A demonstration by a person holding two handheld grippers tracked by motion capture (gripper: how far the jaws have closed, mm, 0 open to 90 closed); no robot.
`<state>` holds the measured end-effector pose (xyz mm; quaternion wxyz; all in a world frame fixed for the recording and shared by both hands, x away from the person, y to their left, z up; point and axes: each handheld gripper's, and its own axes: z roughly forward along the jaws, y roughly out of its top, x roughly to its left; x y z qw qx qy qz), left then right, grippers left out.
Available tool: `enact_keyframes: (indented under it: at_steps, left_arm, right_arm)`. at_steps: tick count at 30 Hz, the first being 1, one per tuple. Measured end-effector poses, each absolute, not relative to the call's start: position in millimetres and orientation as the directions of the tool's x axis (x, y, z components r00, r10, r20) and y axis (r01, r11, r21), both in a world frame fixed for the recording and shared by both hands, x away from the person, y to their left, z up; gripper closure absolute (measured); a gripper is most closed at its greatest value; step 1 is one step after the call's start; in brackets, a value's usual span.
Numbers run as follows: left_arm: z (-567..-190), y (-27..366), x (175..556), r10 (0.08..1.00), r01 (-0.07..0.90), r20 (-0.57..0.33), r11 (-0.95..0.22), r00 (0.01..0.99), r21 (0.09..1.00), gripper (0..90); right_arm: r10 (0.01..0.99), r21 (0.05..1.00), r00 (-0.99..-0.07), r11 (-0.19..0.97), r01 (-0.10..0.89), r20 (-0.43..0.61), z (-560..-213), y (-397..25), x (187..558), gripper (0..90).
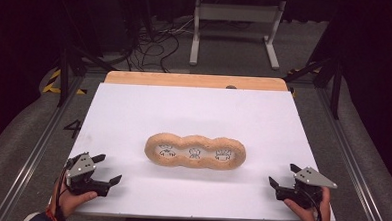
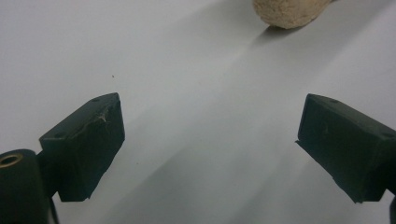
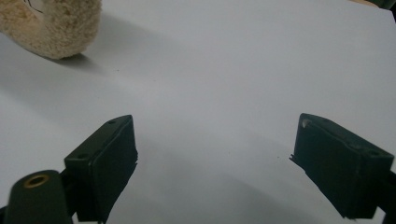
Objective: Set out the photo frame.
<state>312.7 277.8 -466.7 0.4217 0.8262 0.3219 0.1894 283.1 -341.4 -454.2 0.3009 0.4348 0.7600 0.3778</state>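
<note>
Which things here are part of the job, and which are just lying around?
Part of the job: fuzzy tan three-ring piece, left gripper, right gripper, both open, apart from it.
Lying about: white metal stand, floor cables.

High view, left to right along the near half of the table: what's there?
Left claw with its grey three-cornered plate, open → tan fuzzy three-lobed plush tray at the centre of the white table → right claw, open.

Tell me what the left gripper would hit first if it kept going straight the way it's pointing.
Probably bare white table. The left gripper, jaws open, aims just left of the fuzzy tan tray, though it might clip that end.
</note>
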Motion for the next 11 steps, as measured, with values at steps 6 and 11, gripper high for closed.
enact_keyframes:
  at_steps: [6,11]
  left_arm:
    - [-465.3,274.6,311.9,0.682,0.358,0.054,-0.447,0.729,0.82,7.7]
    - [-465.0,274.0,312.4,0.687,0.362,0.05,-0.442,0.725,0.821,7.7]
  right_arm:
    - [0.893,0.838,-0.432,0.329,0.436,-0.126,-454.2,-342.9,281.7,12.6]
    - [0.892,0.837,-0.433,0.33,0.436,-0.126,-454.5,-343.0,281.5,12.2]
